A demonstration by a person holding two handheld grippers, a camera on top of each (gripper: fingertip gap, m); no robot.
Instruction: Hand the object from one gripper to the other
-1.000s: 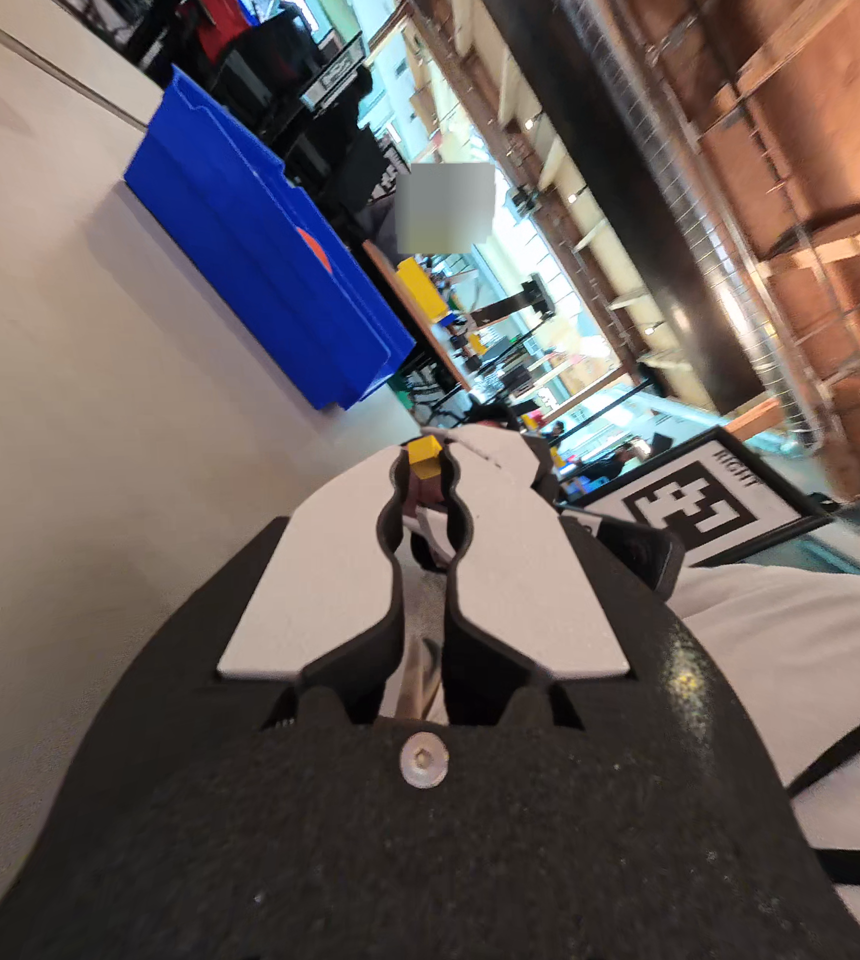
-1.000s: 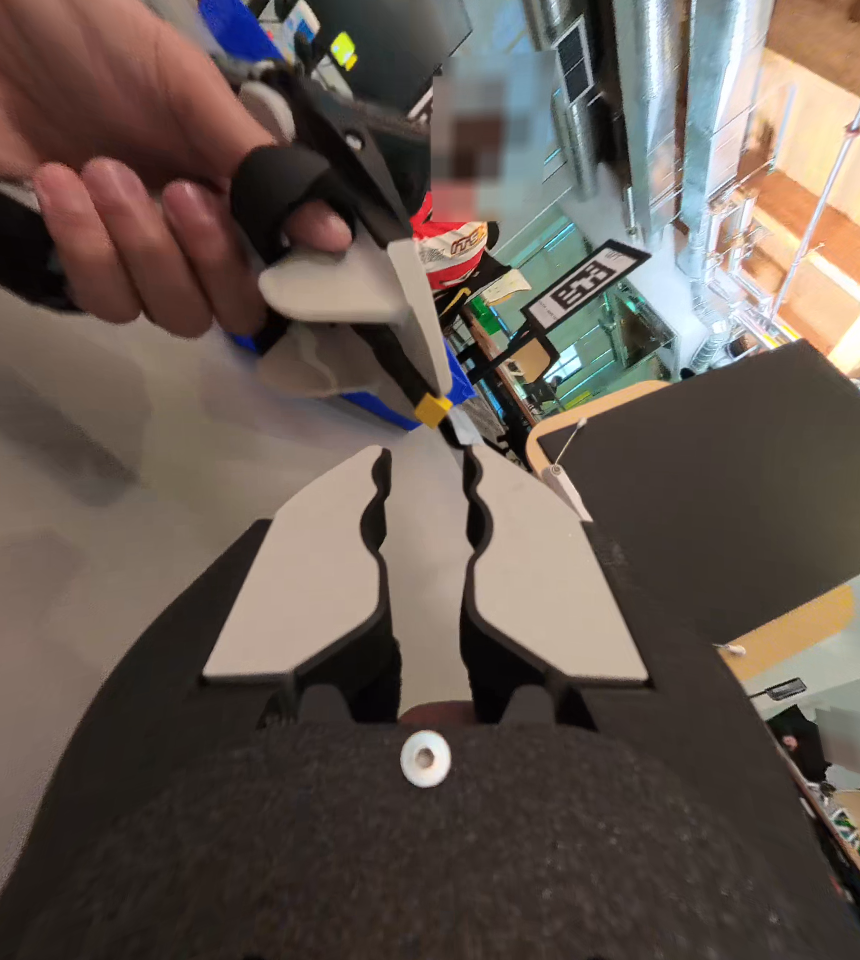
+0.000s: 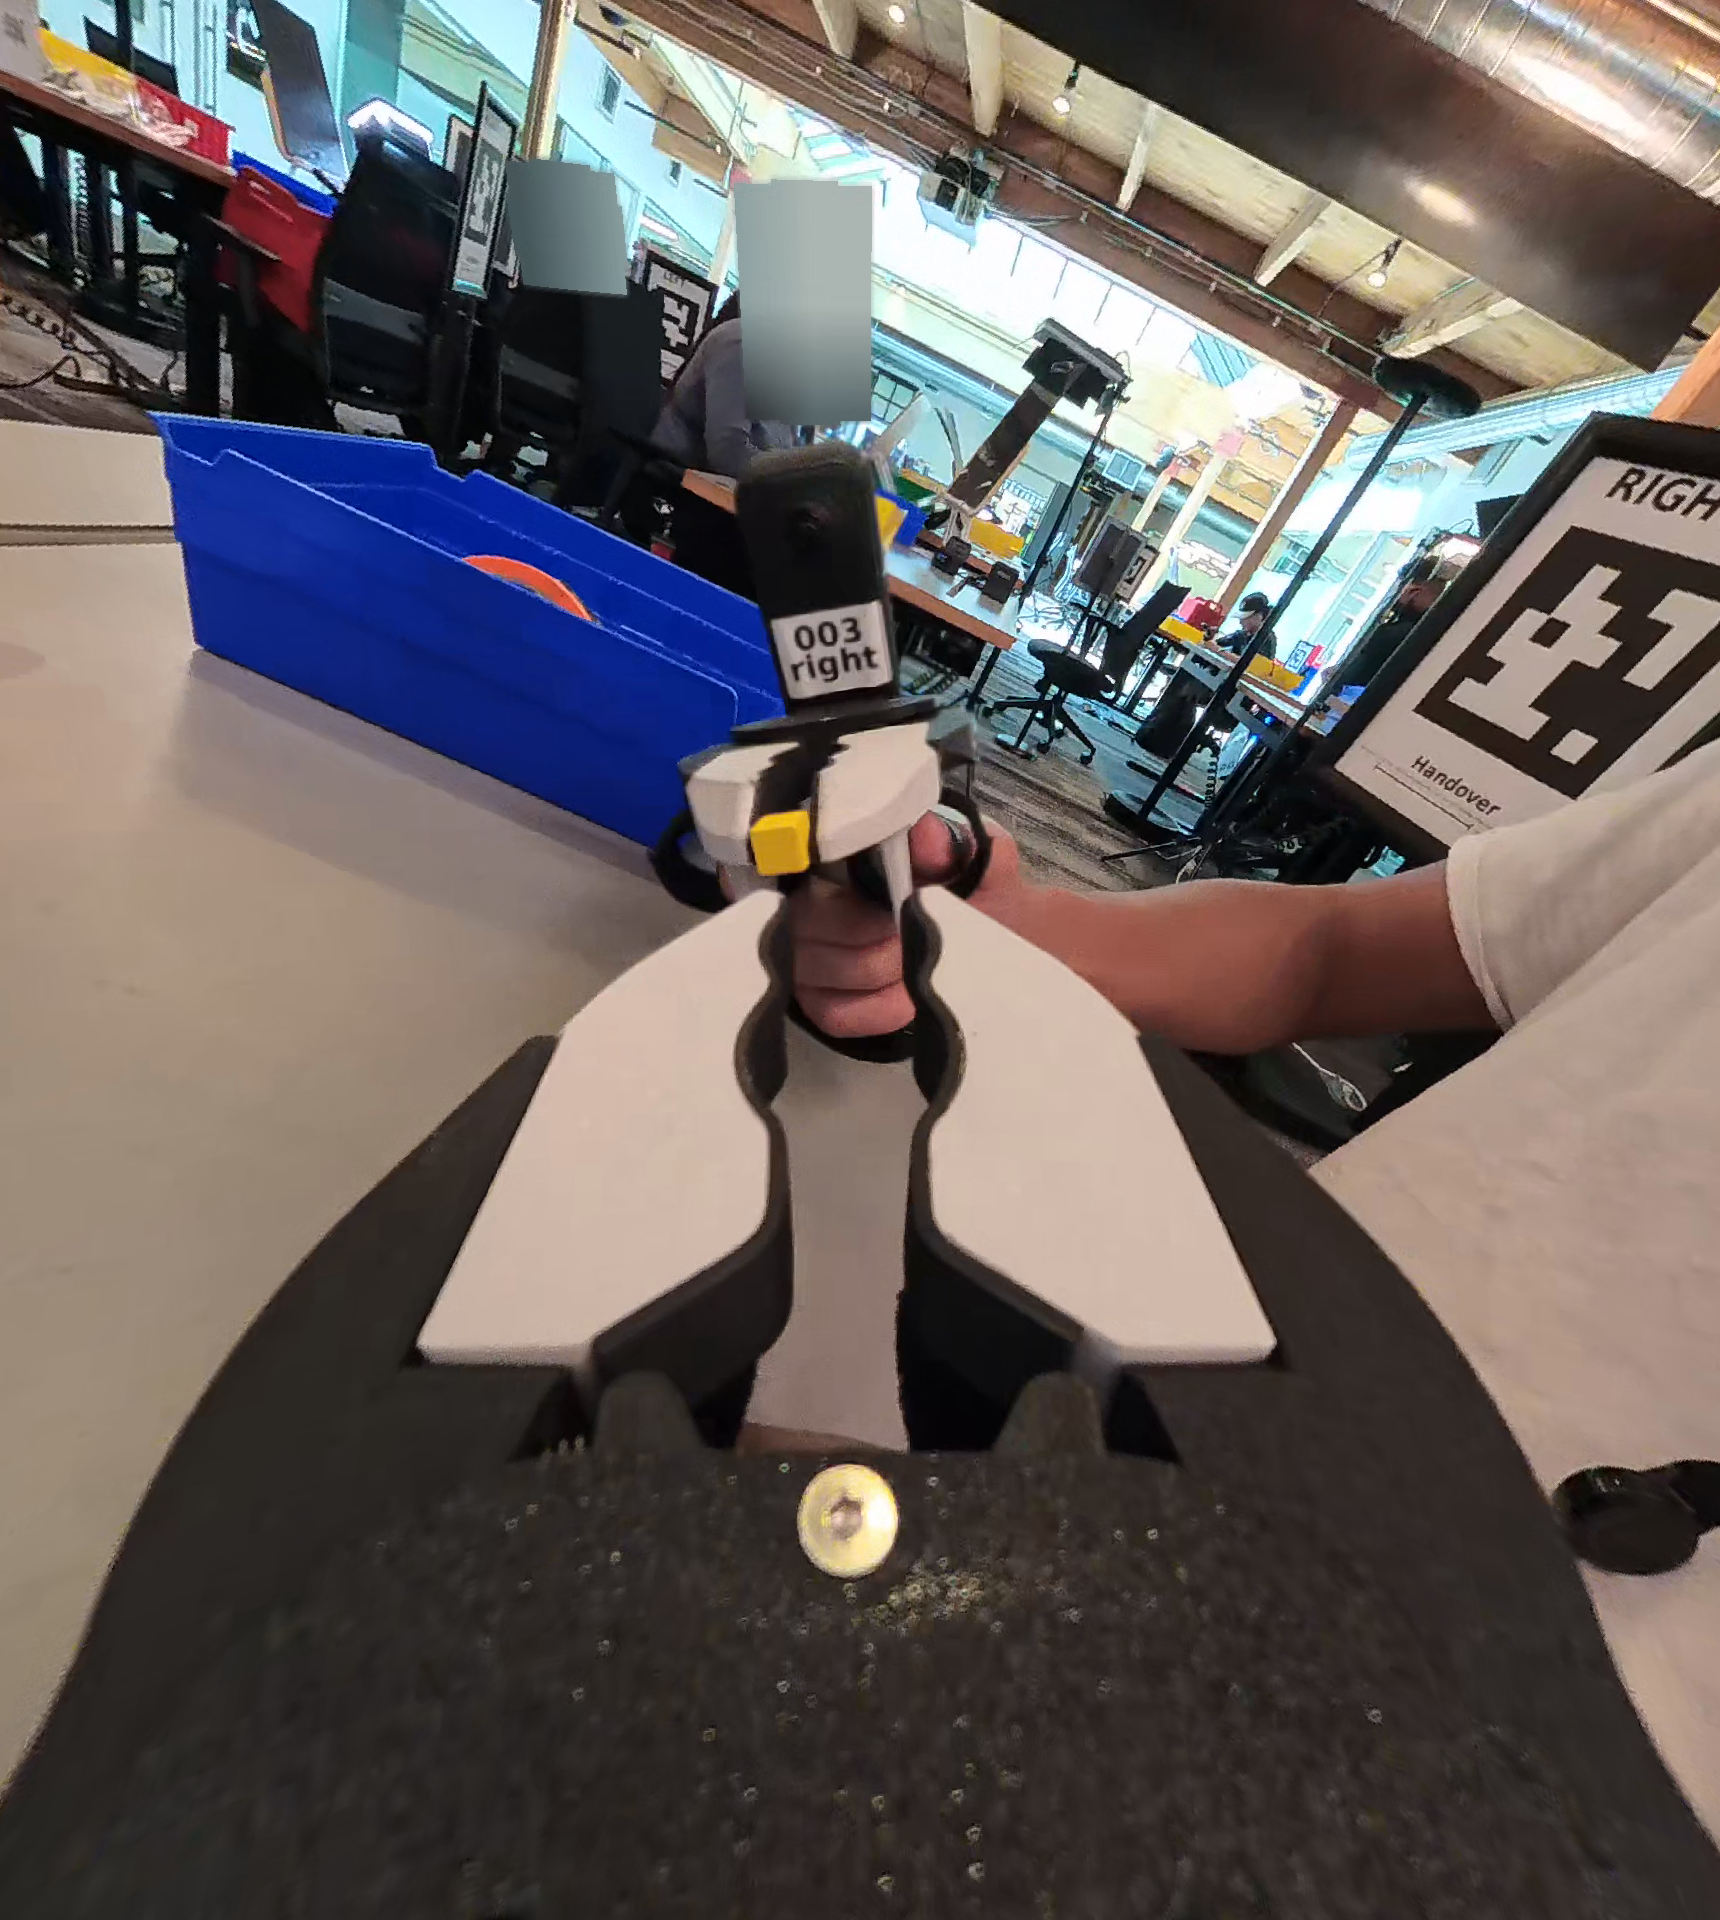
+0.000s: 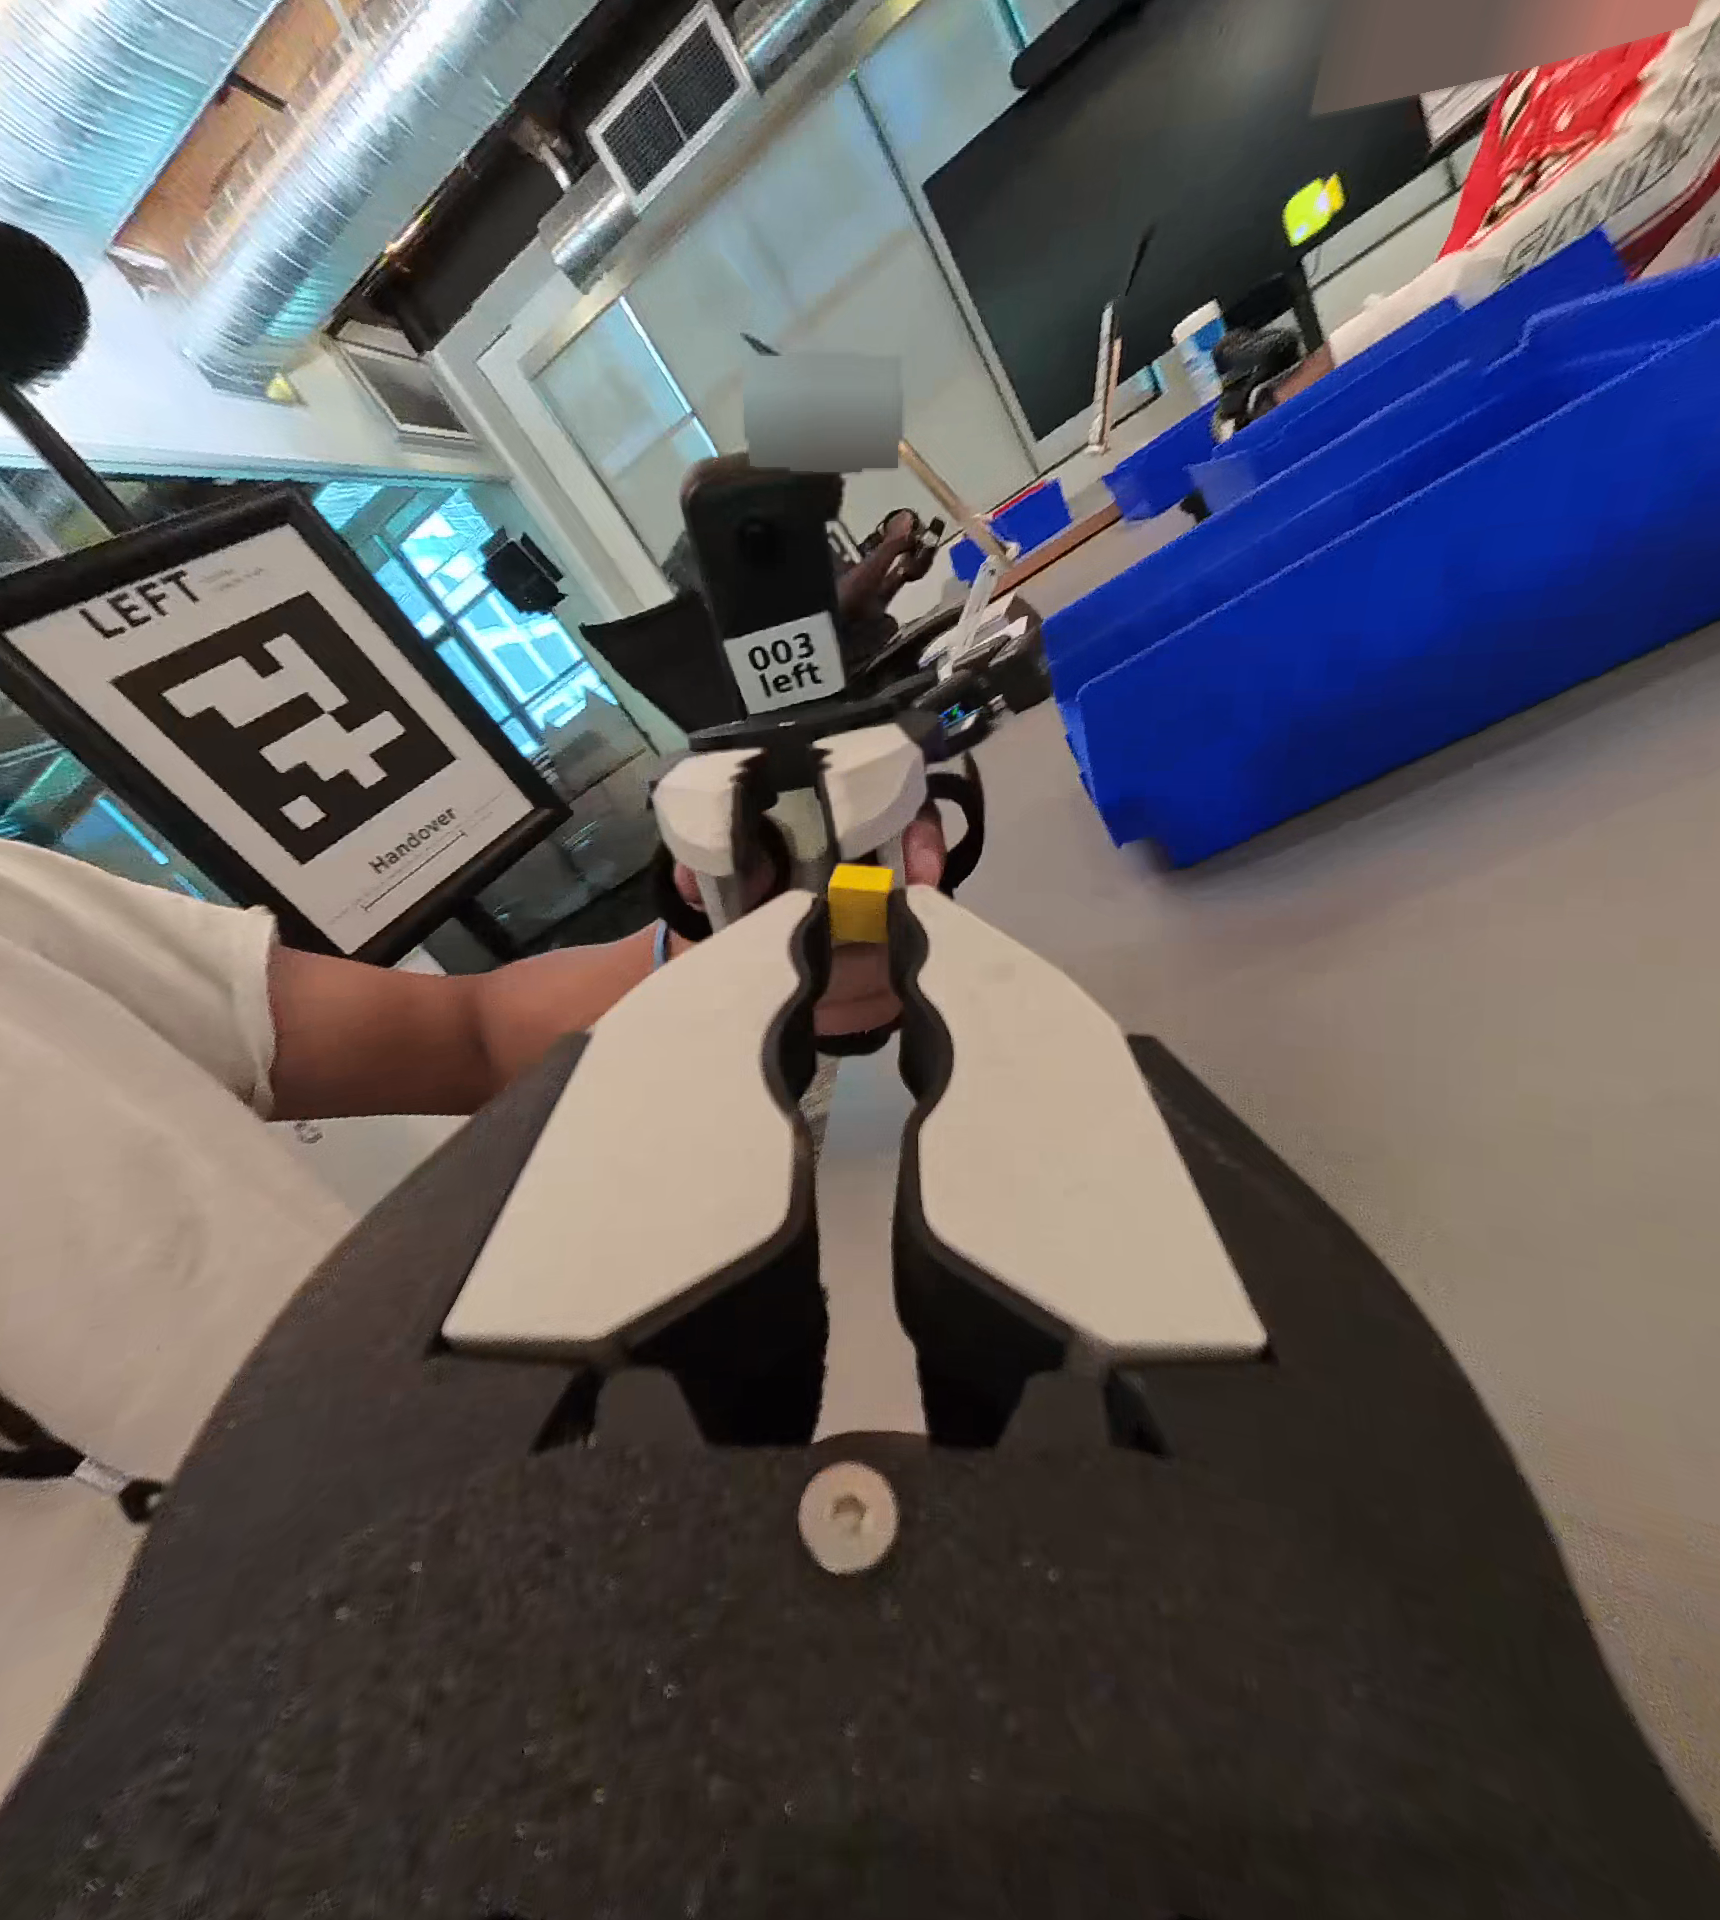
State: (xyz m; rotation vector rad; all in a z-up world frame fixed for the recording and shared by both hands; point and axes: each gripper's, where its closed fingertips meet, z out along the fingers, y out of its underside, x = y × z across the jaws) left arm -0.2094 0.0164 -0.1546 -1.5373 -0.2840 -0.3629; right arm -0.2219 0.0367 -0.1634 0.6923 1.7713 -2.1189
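A small yellow block (image 4: 858, 902) sits clamped between the tips of my right gripper (image 4: 854, 914). In the left wrist view the right gripper (image 3: 796, 821) faces me a short way ahead with the yellow block (image 3: 781, 844) at its tips, held up by a hand. My left gripper (image 3: 851, 920) is open and empty, its jaws apart with a clear gap, just short of the right one. In the right wrist view the left gripper (image 4: 783, 821) stands just behind the block, jaws apart, not touching it.
A blue bin (image 3: 399, 613) holding an orange object (image 3: 529, 582) stands on the grey table (image 3: 160, 935); it also shows in the right wrist view (image 4: 1407, 665). Framed marker signs (image 3: 1604, 644) (image 4: 264, 717) stand beside the person's arms (image 3: 1199, 956). Left and right tips are no more than a few centimetres apart.
The yellow block has passed from my left gripper to my right. The left gripper has opened and the right has shut on the block. Both grippers have levelled out and face each other.
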